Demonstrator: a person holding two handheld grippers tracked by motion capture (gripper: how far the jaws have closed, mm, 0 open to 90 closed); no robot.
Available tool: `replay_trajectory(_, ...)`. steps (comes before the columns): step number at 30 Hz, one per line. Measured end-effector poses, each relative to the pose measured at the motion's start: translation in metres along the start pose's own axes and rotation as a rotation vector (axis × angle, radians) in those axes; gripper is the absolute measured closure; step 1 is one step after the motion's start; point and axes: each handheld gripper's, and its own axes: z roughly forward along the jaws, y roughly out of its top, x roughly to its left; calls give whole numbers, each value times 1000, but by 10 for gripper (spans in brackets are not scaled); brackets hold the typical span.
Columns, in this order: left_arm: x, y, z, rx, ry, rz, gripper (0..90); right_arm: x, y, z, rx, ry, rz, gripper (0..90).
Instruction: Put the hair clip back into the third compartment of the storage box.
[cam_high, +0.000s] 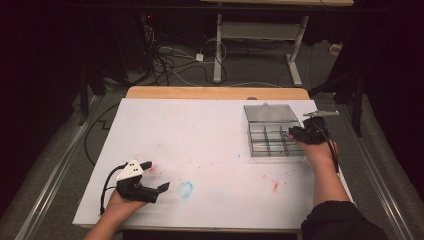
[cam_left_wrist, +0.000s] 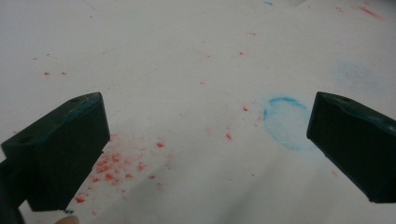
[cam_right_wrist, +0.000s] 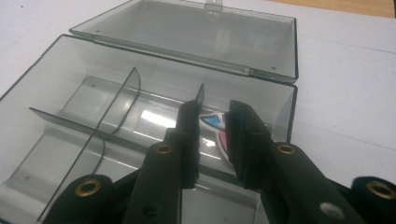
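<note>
in the high view the clear plastic organizer box (cam_high: 274, 141) sits at the right of the white table cover (cam_high: 200, 150), its lid (cam_high: 269, 113) folded open toward the top of the frame. the right gripper (cam_high: 290, 134) reaches into the box's right-hand compartments from the right edge. in the right gripper view its jaws stand a little apart inside the far right compartment, with a small flat piece in red, blue and white (cam_right_wrist: 215, 128) lying between them on the box floor; the pads do not press on it, so the claw is released. the left gripper (cam_high: 159, 176) rests at the lower left of the high view, jaws spread wide and empty, over red specks and beside a blue ring stain (cam_left_wrist: 286, 122).
</note>
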Motion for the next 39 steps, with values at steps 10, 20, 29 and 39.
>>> replay_trajectory(10,0,0,0,2,-7,-1,0,14,-2,-17,-24,27,-24,730)
replay_trajectory(20,1,0,1,7,-15,-1,0,25,-18,-32,-77,54,-26,725)
replay_trajectory(29,0,0,1,5,-12,3,0,35,-45,-46,-112,94,-30,725)
replay_trajectory(39,0,0,1,5,-12,2,0,58,-75,-55,-128,144,-71,726)
